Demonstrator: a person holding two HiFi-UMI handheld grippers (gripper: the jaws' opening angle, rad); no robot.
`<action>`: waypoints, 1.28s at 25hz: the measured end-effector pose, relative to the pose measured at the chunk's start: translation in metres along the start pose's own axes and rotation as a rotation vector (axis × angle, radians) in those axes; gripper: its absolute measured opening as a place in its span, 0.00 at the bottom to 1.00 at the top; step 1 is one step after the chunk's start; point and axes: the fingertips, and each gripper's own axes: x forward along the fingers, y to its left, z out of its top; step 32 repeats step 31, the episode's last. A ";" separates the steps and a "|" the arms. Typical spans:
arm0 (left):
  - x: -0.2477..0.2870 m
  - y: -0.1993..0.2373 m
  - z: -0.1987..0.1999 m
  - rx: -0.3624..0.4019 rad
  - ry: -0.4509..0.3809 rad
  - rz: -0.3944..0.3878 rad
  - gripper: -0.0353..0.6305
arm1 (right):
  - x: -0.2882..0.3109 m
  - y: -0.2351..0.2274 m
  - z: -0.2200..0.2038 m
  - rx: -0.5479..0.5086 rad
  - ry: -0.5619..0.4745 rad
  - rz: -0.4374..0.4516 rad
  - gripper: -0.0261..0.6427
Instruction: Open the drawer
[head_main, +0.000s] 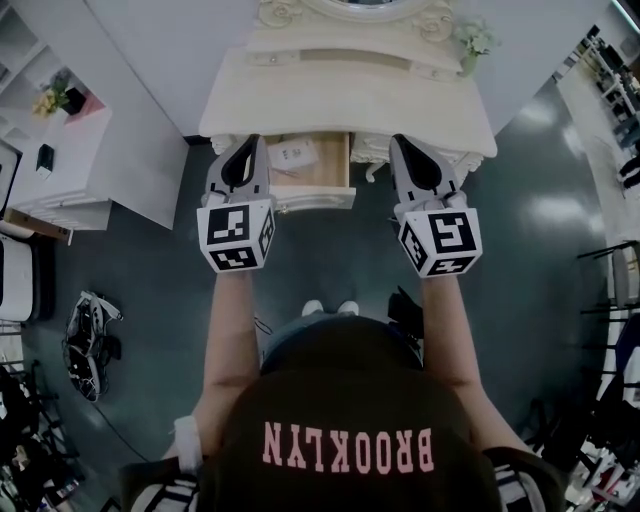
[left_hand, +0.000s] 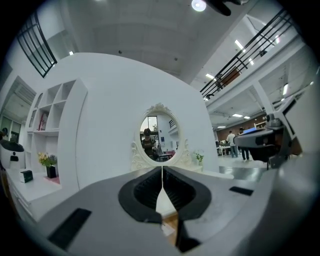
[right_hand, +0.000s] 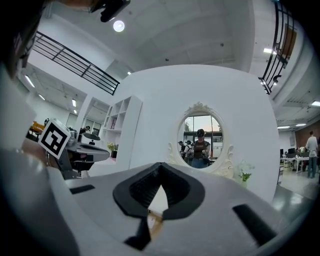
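- So, the cream surface (head_main: 350, 100) stands against a white wall, with an oval mirror (left_hand: 159, 132) on top.
- Then the drawer (head_main: 325, 170), at the surface's front middle, is pulled out, wood bottom showing, between the two tools.
- Over at the drawer's left edge, the left tool (head_main: 247, 142) has its jaws pressed together, gripping nothing.
- Same deal for the right tool (head_main: 402, 142): closed, empty.
- A white paper (head_main: 292, 155) lies in the drawer.
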 end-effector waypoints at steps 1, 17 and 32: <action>0.000 0.000 0.003 -0.001 -0.005 0.000 0.07 | -0.001 -0.001 0.001 0.009 -0.003 0.000 0.03; 0.004 -0.011 0.014 0.006 -0.027 -0.005 0.07 | -0.008 -0.011 -0.001 0.061 -0.010 0.003 0.03; 0.007 -0.010 0.019 0.001 -0.046 0.011 0.07 | -0.005 -0.017 -0.005 0.071 -0.011 0.002 0.03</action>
